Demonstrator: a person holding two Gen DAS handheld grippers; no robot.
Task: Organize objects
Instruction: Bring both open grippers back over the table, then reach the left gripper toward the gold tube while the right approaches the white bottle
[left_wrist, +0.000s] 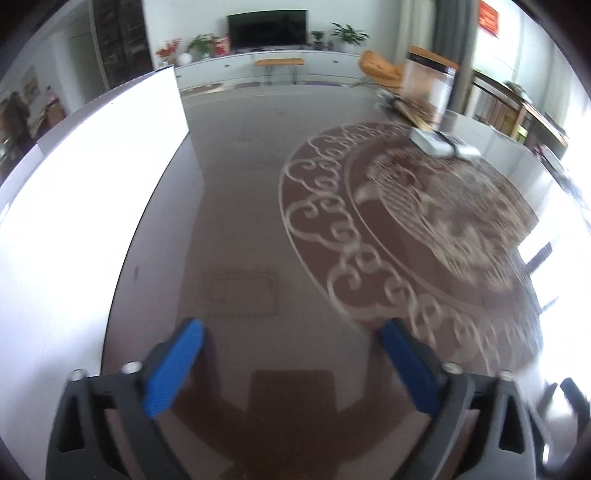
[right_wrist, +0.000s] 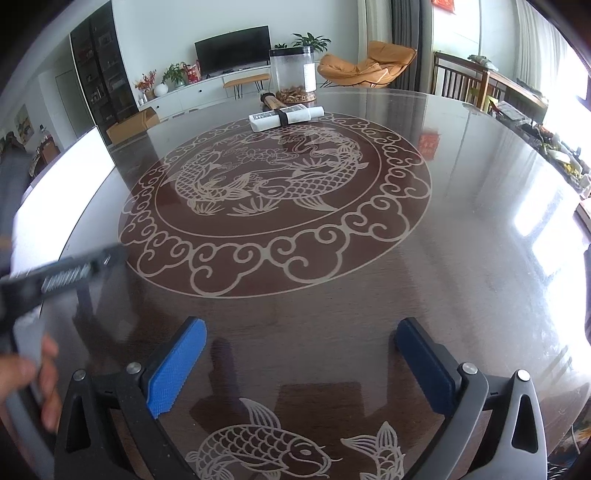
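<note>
Both tools in my hands are empty. My right gripper hangs with its blue pads spread wide over the near part of the round table, above the fish painted by the edge, and nothing sits between the pads. My left gripper is spread just as wide and holds nothing; its view is smeared, so I judge it to be swinging.

The things to tidy are bunched at the far side of the table, beyond the carp medallion, which I take as my mark. A white remote control lies just past the medallion's far rim, and a white roll lies touching or nearly touching it. A dark band crosses them. Both have their long axes running mostly across my line of reach, tilted a little up to the right. Behind them lies a brown bundle of sticks, and farther back stands a clear canister with brown bits in its bottom.

From the right gripper the cluster lies straight ahead, the whole medallion between us. From the left gripper the remote control lies ahead and well to the right. I judge the right hand better lined up, its pads closing across the short width.
</note>
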